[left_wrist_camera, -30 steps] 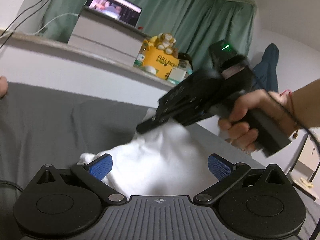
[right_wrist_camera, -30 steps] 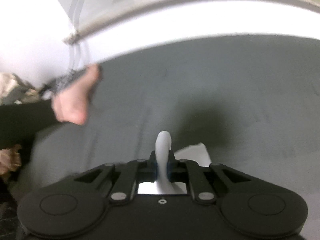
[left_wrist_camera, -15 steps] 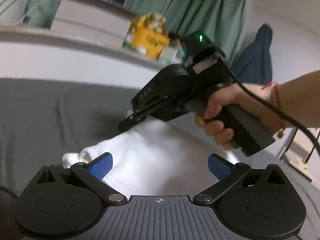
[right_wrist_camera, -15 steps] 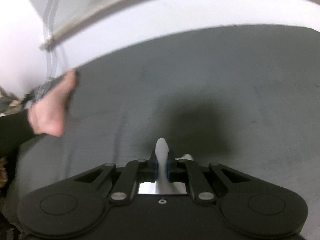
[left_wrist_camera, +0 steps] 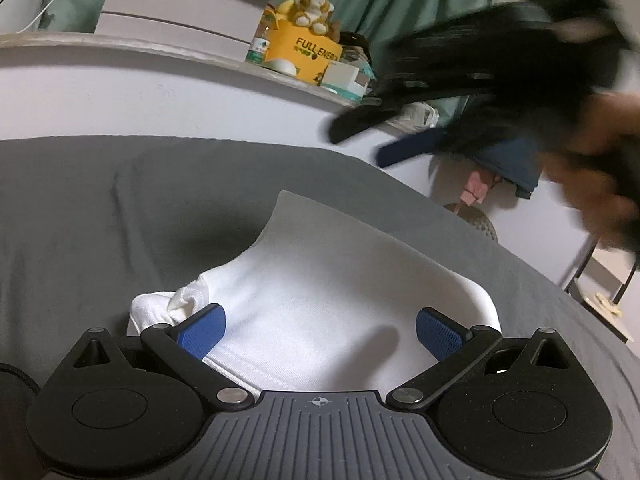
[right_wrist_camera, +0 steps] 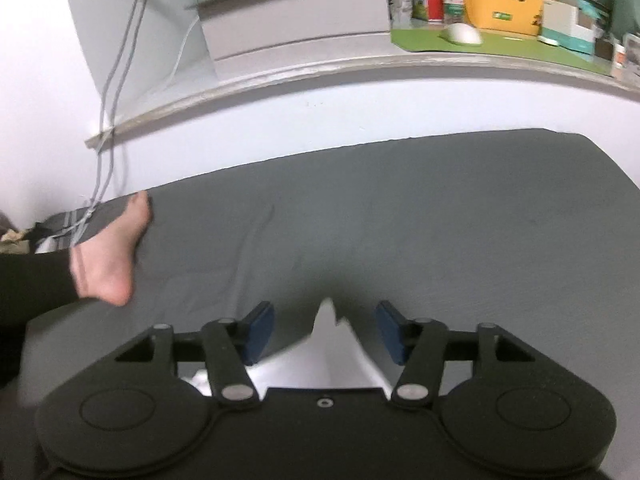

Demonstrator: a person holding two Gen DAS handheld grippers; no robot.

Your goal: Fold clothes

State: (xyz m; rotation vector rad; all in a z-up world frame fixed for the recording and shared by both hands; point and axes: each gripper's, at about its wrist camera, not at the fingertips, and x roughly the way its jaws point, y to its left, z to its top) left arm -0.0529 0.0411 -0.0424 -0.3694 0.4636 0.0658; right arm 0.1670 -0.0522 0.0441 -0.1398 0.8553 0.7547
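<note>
A white garment (left_wrist_camera: 340,276) lies folded on the grey bed sheet (left_wrist_camera: 100,208), one corner pointing away. My left gripper (left_wrist_camera: 320,334) hovers open just above its near edge, blue pads wide apart over the cloth. In the left wrist view my right gripper (left_wrist_camera: 372,142) is a blurred dark shape lifted at the upper right, held by a hand (left_wrist_camera: 596,184). In the right wrist view my right gripper (right_wrist_camera: 325,332) has its jaws opening; the garment's white corner (right_wrist_camera: 332,348) lies below and between the pads, touching neither.
A bare foot (right_wrist_camera: 116,248) with a dark trouser leg rests on the sheet at the left. Behind the bed a ledge (right_wrist_camera: 320,68) carries a yellow box (left_wrist_camera: 302,54), a laptop, bottles and cables. Green curtains hang beyond.
My right gripper let go of the white corner it was pinching, opened, and lifted up and to the right. The garment now lies flat. My left gripper stayed open.
</note>
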